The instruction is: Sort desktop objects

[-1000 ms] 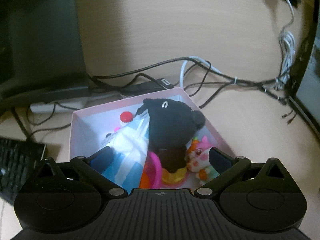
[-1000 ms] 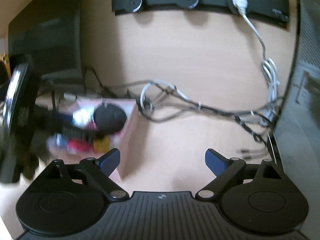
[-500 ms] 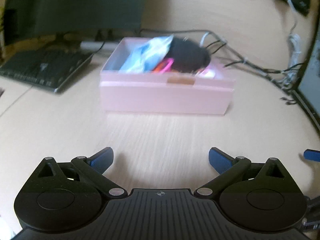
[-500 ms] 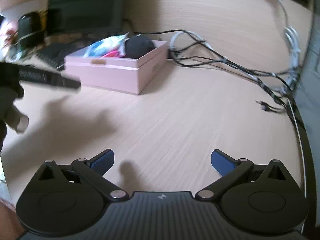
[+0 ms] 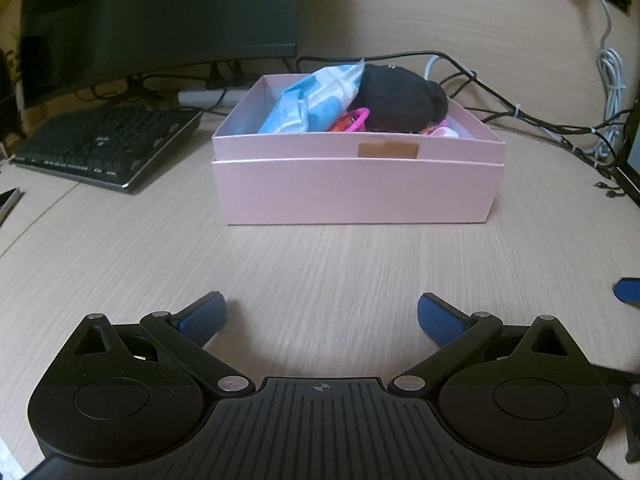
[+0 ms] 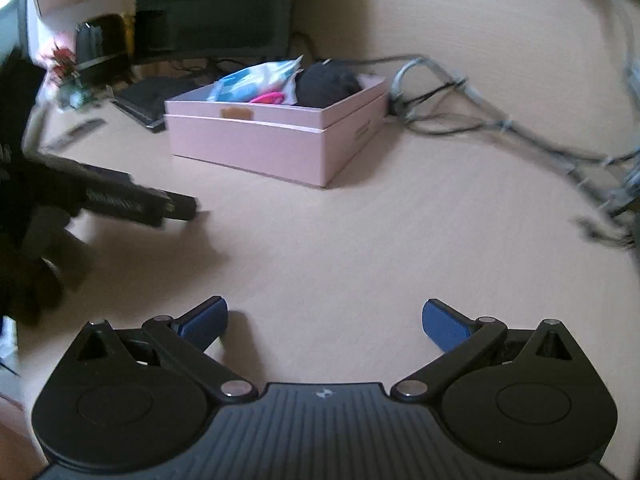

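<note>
A pink box (image 5: 356,188) stands on the wooden desk, holding a blue-and-white packet (image 5: 316,98), a black plush toy (image 5: 400,98), pink rings (image 5: 354,118) and other small toys. My left gripper (image 5: 322,314) hovers low over bare desk in front of the box, open, nothing between its blue pads. In the right wrist view the same pink box (image 6: 256,144) sits further off to the upper left. My right gripper (image 6: 324,320) is open and empty above the desk. The left gripper's body (image 6: 120,196) shows at the left of that view.
A black keyboard (image 5: 104,144) lies left of the box under a dark monitor (image 5: 160,16). Tangled cables (image 5: 520,112) run behind and to the right of the box. A white cord (image 5: 610,64) hangs from a wall socket strip. A dark panel edge (image 5: 630,160) stands at far right.
My left gripper pulled back from above the box's contents to low over the desk in front of it. My right gripper sank towards the desk, and the box now sits further away.
</note>
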A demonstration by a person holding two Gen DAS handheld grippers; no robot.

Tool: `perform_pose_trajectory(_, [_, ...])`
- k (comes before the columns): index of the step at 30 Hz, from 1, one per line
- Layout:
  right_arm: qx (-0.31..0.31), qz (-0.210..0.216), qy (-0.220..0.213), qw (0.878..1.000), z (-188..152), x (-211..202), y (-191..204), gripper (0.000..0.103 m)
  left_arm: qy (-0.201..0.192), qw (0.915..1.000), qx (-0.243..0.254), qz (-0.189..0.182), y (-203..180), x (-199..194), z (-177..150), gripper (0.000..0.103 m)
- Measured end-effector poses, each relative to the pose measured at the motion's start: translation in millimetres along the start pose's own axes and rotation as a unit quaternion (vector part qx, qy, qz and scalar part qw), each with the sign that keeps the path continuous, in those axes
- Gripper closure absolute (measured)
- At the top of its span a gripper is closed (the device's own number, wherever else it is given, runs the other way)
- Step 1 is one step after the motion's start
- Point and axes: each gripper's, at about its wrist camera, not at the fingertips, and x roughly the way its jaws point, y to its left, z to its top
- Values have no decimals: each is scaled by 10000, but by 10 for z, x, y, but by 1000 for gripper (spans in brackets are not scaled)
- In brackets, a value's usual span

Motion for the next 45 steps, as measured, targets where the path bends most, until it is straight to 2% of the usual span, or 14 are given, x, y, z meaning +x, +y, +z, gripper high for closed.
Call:
perform_pose_trajectory(6, [123,-135,0,9998,64,79,-8,0,-10,10000,-11,15,1,12,0,0])
perform_pose_trajectory(45, [117,-132,0,9998,63,67,-7,0,18,9999,95,-79,13,14,14,0])
